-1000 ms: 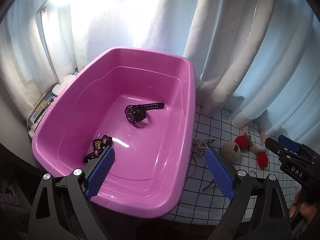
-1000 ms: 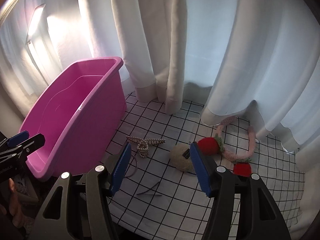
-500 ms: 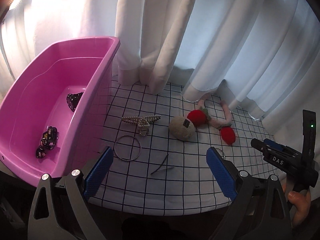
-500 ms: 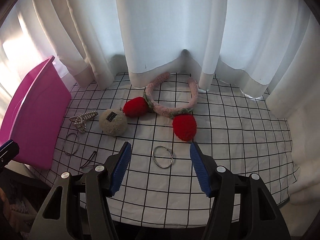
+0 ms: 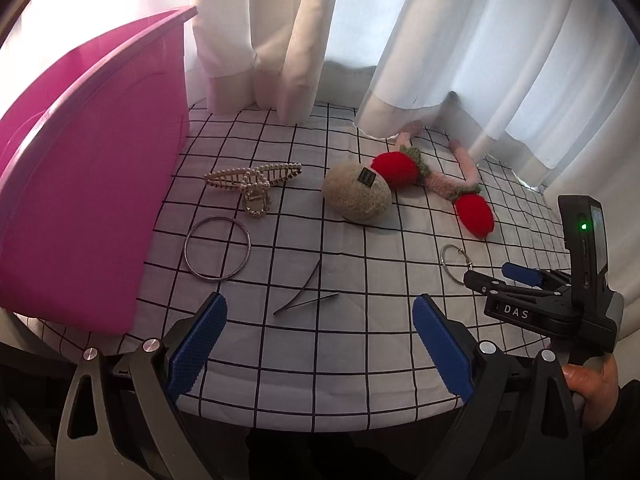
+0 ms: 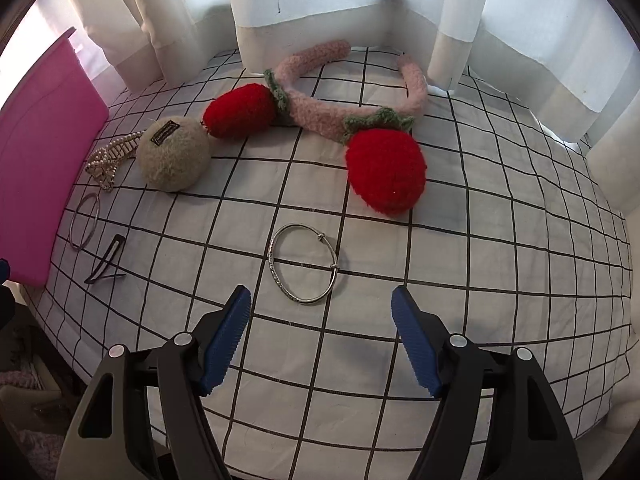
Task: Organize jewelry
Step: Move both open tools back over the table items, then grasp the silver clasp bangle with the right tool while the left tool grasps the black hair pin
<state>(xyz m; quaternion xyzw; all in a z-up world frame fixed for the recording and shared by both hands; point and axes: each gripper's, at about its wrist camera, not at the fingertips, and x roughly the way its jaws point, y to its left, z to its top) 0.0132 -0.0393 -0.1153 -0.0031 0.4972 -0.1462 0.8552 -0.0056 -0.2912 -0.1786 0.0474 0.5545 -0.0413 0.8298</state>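
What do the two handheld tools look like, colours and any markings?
Both tools, left and right, have black angular frames, silver rivets and ribbed blue pads. The right tool's body reads "DAS", with a green light glowing above it.

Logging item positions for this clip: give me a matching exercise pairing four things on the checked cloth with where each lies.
Things:
1. pearl-studded claw hair clip
2. large plain silver bangle
3. small clasped silver bracelet
4. black snap hair clip

Places:
A. just ahead of the open right gripper, below a red strawberry pompom
B. nearest the open left gripper, mid-cloth
C. beside the pink plastic tub, below the pearl clip
D. left of the beige fuzzy pompom

Pairs: 1-D, 2-C, 3-A, 4-B
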